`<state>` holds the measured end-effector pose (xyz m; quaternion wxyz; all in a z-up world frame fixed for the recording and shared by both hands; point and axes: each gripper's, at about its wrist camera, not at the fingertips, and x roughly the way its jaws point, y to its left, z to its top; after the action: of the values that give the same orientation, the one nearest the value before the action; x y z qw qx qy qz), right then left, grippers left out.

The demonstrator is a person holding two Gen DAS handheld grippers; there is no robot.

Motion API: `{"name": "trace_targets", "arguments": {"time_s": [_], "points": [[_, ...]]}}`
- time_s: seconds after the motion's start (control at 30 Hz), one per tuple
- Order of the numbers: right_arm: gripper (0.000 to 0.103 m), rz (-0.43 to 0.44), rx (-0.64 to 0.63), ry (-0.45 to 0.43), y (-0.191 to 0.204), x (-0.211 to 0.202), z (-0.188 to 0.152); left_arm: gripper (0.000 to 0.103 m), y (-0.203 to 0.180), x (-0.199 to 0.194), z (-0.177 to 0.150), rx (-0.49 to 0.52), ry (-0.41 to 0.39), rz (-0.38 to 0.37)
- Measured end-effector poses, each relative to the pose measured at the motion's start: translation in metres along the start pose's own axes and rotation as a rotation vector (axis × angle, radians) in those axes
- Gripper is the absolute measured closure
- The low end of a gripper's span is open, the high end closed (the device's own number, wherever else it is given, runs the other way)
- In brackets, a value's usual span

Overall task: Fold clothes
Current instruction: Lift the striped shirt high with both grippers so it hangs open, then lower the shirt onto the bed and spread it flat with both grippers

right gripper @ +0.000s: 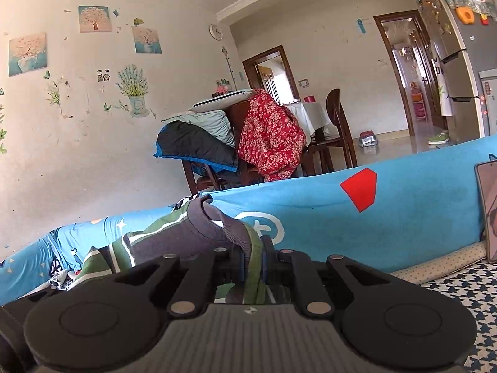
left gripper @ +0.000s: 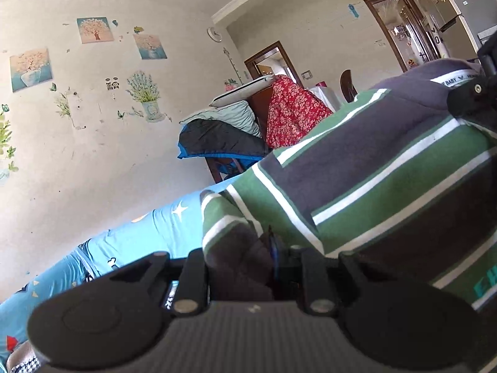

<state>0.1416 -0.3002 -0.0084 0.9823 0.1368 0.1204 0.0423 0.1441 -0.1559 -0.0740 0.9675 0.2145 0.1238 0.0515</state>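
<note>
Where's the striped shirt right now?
The striped shirt is held up over the blue patterned sheet, pinched in both tongs: left tongs grip its lower edge, right tongs near its grey collar.

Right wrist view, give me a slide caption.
Right gripper pinching the striped shirt at its collar, before a blue sofa cover.

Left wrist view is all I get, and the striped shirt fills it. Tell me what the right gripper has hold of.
Observer: The right gripper is shut on a green edge of the striped shirt, just beside its grey collar.
Operator: Report what lies right of that gripper.
Observer: A blue sheet with a red shape printed on it.
Operator: Anything nearer?
Observer: Yes, a black-and-white checked cloth at lower right.
</note>
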Motion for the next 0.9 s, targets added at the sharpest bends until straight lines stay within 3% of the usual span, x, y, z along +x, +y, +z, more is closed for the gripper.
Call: {"name": "trace_targets", "arguments": {"time_s": [0.3, 0.4, 0.43, 0.5, 0.53, 0.57, 0.63, 0.73, 0.9], "points": [[0.092, -0.012, 0.030, 0.016, -0.007, 0.023, -0.005, 0.085, -0.013, 0.021, -0.005, 0.045, 0.003, 0.013], [0.092, -0.024, 0.043, 0.018, -0.010, 0.031, -0.007, 0.083, -0.021, 0.039, -0.010, 0.078, 0.062, -0.003], [0.091, -0.031, 0.046, 0.022, -0.011, 0.034, -0.008, 0.079, -0.024, 0.045, -0.012, 0.090, 0.084, -0.009], [0.088, -0.050, 0.047, 0.048, -0.014, 0.043, -0.013, 0.057, -0.030, 0.058, -0.016, 0.115, 0.130, -0.021], [0.077, -0.072, 0.044, 0.081, -0.016, 0.049, -0.016, 0.036, -0.032, 0.065, -0.018, 0.128, 0.152, -0.028], [0.059, -0.097, 0.046, 0.103, -0.018, 0.052, -0.019, 0.022, -0.032, 0.068, -0.019, 0.125, 0.166, -0.031], [0.050, -0.125, 0.056, 0.116, -0.023, 0.053, -0.023, 0.019, -0.029, 0.072, -0.020, 0.096, 0.182, -0.033], [0.050, -0.113, 0.024, 0.104, -0.026, 0.047, -0.021, 0.007, -0.019, 0.073, -0.016, 0.048, 0.191, -0.039], [0.050, -0.113, -0.055, 0.130, -0.024, 0.033, -0.019, 0.006, 0.004, 0.068, -0.004, -0.086, 0.235, -0.108]]}}
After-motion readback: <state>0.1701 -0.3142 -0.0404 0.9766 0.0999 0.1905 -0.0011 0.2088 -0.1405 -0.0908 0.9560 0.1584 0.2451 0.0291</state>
